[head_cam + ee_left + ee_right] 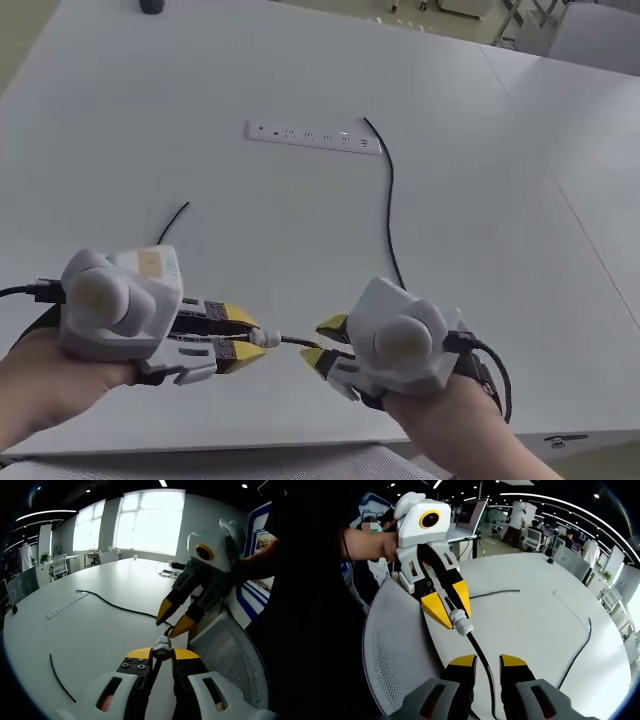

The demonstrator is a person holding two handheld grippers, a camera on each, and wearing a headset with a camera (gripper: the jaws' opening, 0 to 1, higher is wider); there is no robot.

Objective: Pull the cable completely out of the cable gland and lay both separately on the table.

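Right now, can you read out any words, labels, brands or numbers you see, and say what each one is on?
No text can be read.
Markings on the power strip: too small to read.
Print on the blue wall panel: blurred.
Content on the screen: blurred.

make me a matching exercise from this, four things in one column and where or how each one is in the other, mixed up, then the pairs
Things
1. cable gland
2. power strip
3. right gripper
4. cable

States
A. lies flat far out on the table
B. jaws open, one on each side of the cable
C. clamped between the jaws of the left gripper
D. black, runs out of the gland's end

Pairs: 1-C, 2-A, 3-B, 4-D
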